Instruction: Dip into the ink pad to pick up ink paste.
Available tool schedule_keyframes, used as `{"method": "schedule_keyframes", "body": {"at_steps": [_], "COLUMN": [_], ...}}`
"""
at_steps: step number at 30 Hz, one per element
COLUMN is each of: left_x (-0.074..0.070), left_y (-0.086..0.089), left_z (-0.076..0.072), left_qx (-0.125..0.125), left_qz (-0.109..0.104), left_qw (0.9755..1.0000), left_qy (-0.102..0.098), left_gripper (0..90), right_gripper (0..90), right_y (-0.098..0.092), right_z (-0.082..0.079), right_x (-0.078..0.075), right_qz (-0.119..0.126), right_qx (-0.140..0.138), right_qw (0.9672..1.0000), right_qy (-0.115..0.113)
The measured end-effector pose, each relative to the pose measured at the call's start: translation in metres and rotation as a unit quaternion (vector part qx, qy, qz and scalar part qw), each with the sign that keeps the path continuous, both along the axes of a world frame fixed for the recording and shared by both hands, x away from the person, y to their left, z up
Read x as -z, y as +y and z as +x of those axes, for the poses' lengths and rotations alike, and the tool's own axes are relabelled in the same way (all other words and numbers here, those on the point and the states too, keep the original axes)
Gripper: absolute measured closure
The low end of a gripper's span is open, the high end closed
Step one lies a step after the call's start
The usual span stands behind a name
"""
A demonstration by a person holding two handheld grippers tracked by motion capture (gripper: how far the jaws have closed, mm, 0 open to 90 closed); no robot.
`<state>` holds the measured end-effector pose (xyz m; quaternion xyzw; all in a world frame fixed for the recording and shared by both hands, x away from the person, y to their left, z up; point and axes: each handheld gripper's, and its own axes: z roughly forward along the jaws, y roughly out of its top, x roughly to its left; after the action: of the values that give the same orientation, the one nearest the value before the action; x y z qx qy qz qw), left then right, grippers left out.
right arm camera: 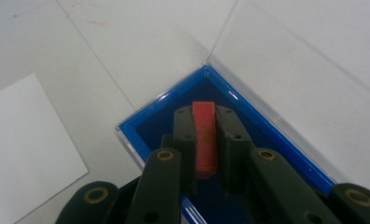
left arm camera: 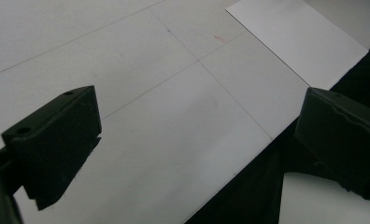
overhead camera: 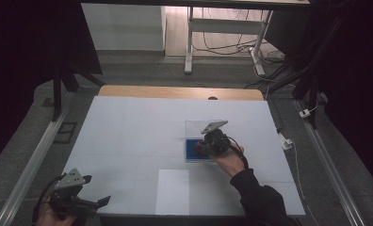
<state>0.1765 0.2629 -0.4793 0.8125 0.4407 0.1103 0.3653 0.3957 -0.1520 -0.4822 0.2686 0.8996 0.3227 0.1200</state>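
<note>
Right gripper: in the right gripper view I see my right gripper (right arm camera: 205, 135) closed on a small red block (right arm camera: 205, 140), its jaws pressed against the block's two long sides.
Red block: it stands between the jaws over the blue tray (right arm camera: 150, 123); its lower end is cut off by the jaws, so I cannot tell whether it touches the tray floor. Faint marks on its face are too small to read.
Blue tray: a shallow tray with a clear rim, lying on the counter (overhead camera: 128, 136) at about 3 o'clock from the counter's middle in the high view. The right gripper (overhead camera: 208, 147) and the hand behind it hide much of the tray there, and the block is only a dark reddish spot.
Clear lid: a see-through sheet (overhead camera: 196, 127) lies at 12 o'clock of the tray; its edges are faint.
Left gripper: my left gripper (overhead camera: 93, 203) sits at the counter's 7 o'clock corner, jaws wide apart, nothing between them; the hand is cut off by the frame.
White sheet: a sheet of paper (overhead camera: 173, 190) lies at 6 o'clock, near the front edge.
</note>
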Motion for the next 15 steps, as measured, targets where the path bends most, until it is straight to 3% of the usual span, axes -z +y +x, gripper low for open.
{"method": "schedule_keyframes", "body": {"at_steps": [15], "left_x": [0.0002], "left_y": [-0.0004], "left_z": [0.0002], "left_qx": [-0.001], "left_qz": [0.002], "left_qw": [1.0000], "left_qy": [0.002], "left_gripper": [0.6], "right_gripper": [80.4], "right_y": [-0.0005], "right_z": [0.0011], "right_x": [0.0046], "right_qz": [0.005], "right_qx": [0.016], "right_qw": [0.9998], "right_qy": [0.008]}}
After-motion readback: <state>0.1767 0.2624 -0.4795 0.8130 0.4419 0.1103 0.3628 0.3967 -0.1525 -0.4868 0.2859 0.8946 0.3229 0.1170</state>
